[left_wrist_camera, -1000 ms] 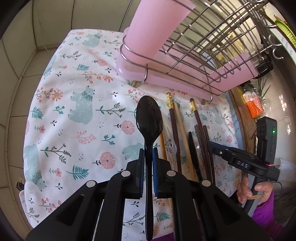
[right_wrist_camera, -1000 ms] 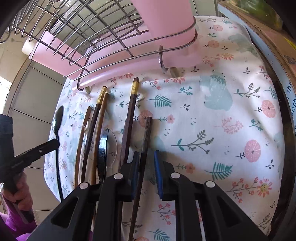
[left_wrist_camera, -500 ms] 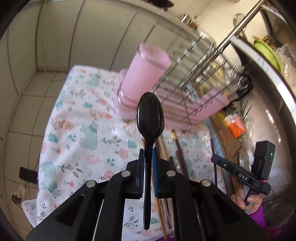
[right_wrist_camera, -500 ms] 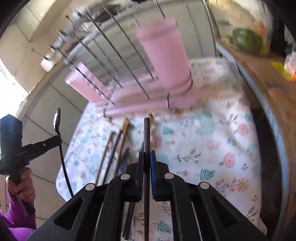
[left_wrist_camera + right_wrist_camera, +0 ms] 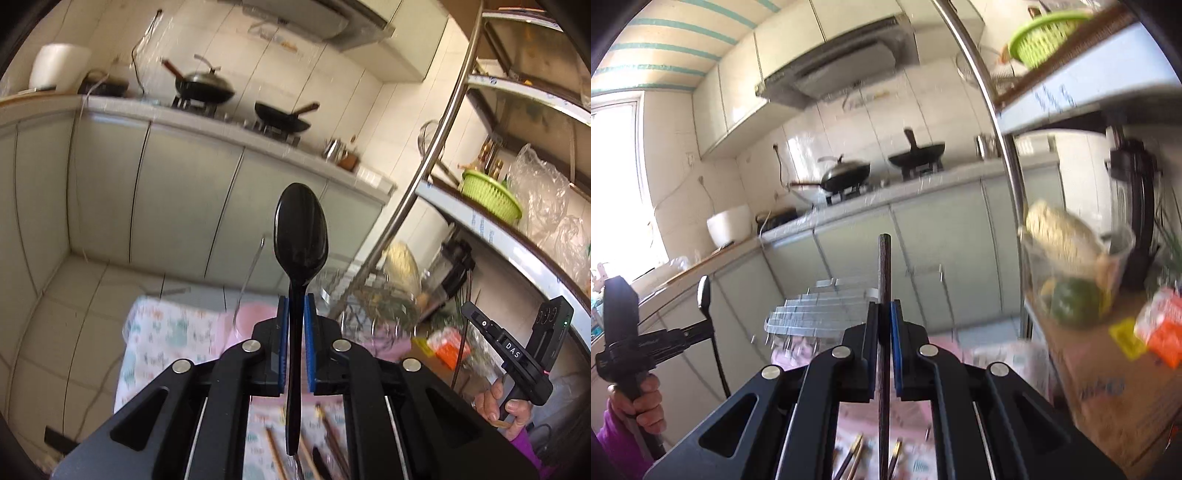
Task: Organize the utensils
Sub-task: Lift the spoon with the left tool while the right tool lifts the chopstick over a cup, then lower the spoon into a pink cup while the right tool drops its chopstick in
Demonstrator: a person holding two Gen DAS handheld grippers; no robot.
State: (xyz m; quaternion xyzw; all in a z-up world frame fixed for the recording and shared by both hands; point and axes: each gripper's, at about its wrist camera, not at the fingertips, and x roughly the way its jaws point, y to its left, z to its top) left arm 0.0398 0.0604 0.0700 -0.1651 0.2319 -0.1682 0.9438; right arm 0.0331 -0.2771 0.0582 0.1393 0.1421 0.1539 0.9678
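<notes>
Left wrist view. My left tool [image 5: 295,343] sits at lower centre, its blue pads closed tight on the neck of a black spoon [image 5: 301,236]. The spoon stands upright, bowl at the middle of the frame, handle end hanging below the pads. Beneath it, at the bottom edge, I see the floral cloth [image 5: 166,332] on the tabletop, with several chopsticks [image 5: 275,452] lying on it. A pink holder [image 5: 255,314] shows blurred just behind the pads. At lower right, my right tool [image 5: 476,317] appears from the side, gripped by a hand [image 5: 502,406], with a thin dark stick hanging from its tip.

Right wrist view. My right tool [image 5: 884,343] sits at lower centre, pads clamped on one dark chopstick [image 5: 884,266] that stands upright, its blunt end at mid-frame and its lower part running off the bottom edge. These pads finished closing on the stick a moment ago. More chopsticks [image 5: 855,454] lie on the cloth at the bottom edge. A wire rack [image 5: 820,306] shows blurred left of the pads. At far left, the left tool [image 5: 701,326] is seen side on, carrying the spoon [image 5: 703,291] bowl-up, held by a hand [image 5: 642,402] in a purple sleeve [image 5: 613,443].
</notes>
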